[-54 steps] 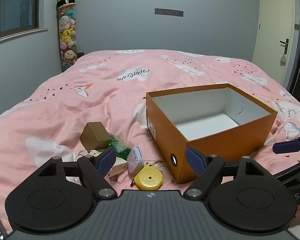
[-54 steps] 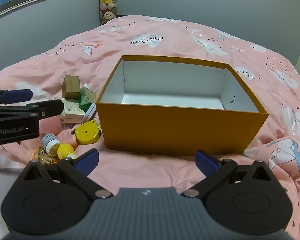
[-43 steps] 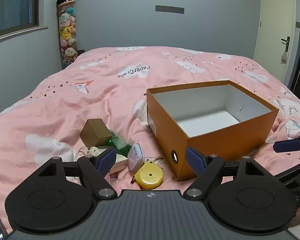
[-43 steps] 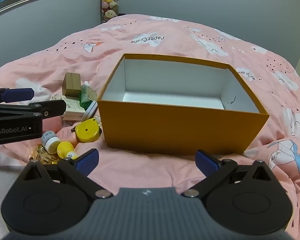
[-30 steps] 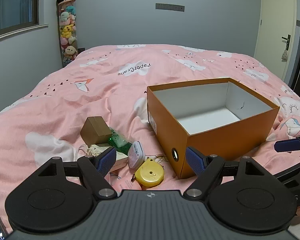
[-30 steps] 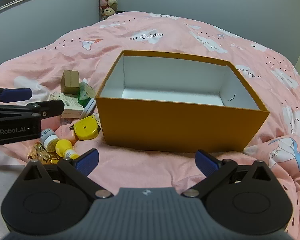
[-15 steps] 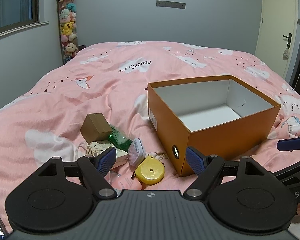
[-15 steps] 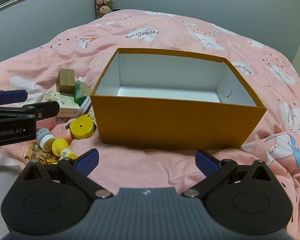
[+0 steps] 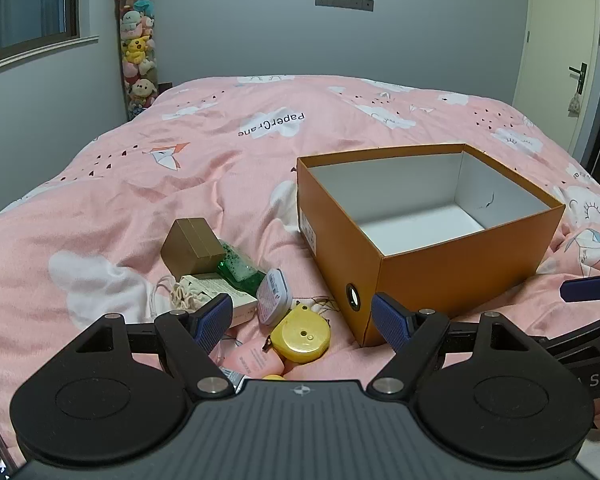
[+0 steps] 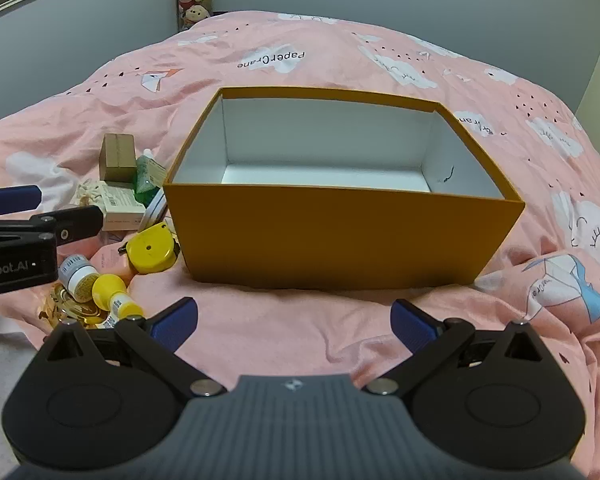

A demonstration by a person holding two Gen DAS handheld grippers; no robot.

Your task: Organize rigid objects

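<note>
Both the left gripper [image 9: 302, 318] and the right gripper [image 10: 294, 320] are open and empty. Beside the orange cardboard box [image 10: 340, 228], the round yellow tape measure [image 9: 300, 338] may slip on the soft pink quilt [image 9: 180, 184].

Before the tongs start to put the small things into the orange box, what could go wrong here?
1. The items lie crowded: the yellow tape measure touches the small tin, so the open left tongs may nudge a neighbour.
2. The soft pink duvet may let the yellow-capped bottle roll or sink when pressed.
3. The orange box sits on the same bedding and might tilt or slide if bumped.
</note>
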